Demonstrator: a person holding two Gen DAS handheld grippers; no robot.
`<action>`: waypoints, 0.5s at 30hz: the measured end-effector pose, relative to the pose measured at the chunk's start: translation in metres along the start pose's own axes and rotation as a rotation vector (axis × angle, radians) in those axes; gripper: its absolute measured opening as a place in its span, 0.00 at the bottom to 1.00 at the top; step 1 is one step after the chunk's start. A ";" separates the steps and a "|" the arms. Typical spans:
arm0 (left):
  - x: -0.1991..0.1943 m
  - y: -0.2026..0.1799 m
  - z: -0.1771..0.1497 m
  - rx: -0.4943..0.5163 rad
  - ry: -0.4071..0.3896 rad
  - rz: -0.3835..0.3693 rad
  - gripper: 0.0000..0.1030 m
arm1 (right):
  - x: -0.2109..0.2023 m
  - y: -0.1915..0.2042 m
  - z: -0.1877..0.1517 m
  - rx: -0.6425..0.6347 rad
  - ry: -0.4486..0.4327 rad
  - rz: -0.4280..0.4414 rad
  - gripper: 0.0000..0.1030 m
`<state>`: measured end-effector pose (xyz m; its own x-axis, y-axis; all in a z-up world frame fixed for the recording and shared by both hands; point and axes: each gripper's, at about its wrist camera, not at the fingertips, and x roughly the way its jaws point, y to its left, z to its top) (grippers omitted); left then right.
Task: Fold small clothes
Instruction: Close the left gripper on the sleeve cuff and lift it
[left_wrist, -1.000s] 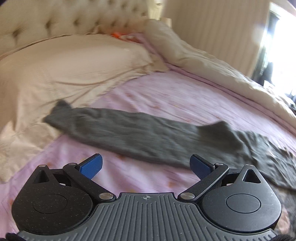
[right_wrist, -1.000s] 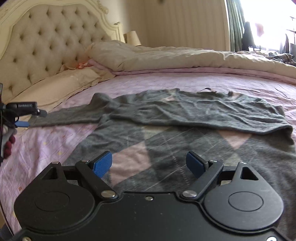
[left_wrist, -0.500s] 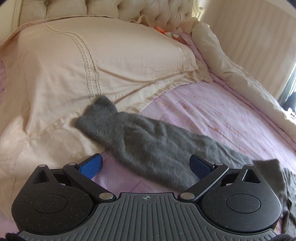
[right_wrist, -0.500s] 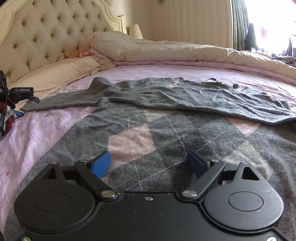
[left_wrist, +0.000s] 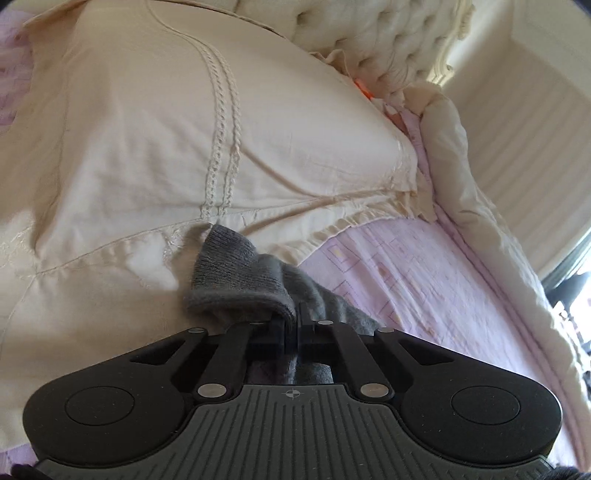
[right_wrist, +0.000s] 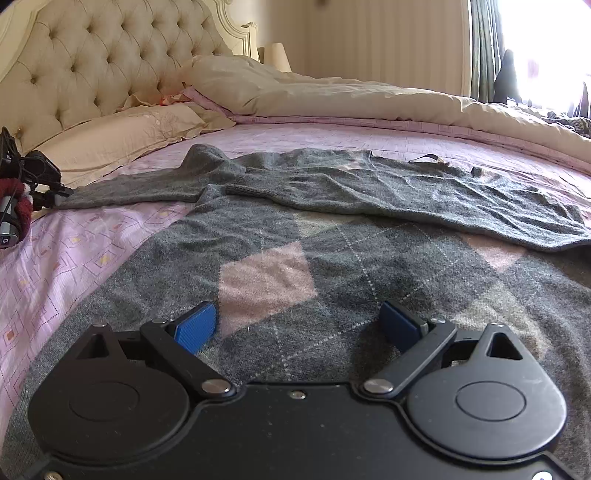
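Bedroom, daylight from a window at right. Bed (right_wrist: 92, 258) with lilac patterned sheet, tufted cream headboard (right_wrist: 92, 62), cream pillow (left_wrist: 184, 129), rumpled duvet (right_wrist: 351, 92) along the far side.

Sweater (right_wrist: 332, 258): grey, argyle front with pink diamonds, spread flat on the sheet across the middle of the bed. One sleeve already lies folded across the chest. The other sleeve (right_wrist: 129, 188) runs out toward the pillow.

Left claw (left_wrist: 291, 328): jaws together, clamped on the cuff (left_wrist: 236, 273) of that outstretched sleeve. Cuff is bunched and curled over the jaw tips, lying right at the pillow's edge.

Right claw (right_wrist: 301, 325): jaws wide apart, holding nothing, low over the sweater's lower front. Whether it touches the knit, cannot tell.

Step in hand, as I read it: carry the gripped sleeve across the body to match the first.

How to do it well:
- Lift the cuff only enough to clear the sheet; a high lift would drag the shoulder and skew the body.
- Swing across in one arc, keeping the sleeve taut so it lands straight, not twisted.
- Right claw could press the body down near the shoulder as an anchor.
- Knit is soft and stretchy: the grip looks shallow and bunched, so move slowly or the cuff may slip.
- Lay it flat before releasing.
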<state>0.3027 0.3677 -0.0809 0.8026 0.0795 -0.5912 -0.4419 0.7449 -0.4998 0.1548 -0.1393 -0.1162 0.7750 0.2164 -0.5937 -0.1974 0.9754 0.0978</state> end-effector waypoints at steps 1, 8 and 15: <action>-0.007 -0.002 0.001 0.007 -0.022 0.000 0.05 | 0.000 0.000 0.000 -0.001 0.000 0.000 0.94; -0.071 -0.050 0.017 0.176 -0.145 -0.043 0.04 | 0.000 -0.001 0.000 0.007 0.001 0.004 0.94; -0.131 -0.130 0.029 0.352 -0.211 -0.155 0.04 | -0.003 -0.006 0.011 0.039 0.033 0.029 0.93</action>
<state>0.2664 0.2798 0.0801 0.9291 0.0553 -0.3657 -0.1755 0.9363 -0.3043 0.1605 -0.1455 -0.1065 0.7489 0.2438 -0.6162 -0.1955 0.9698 0.1461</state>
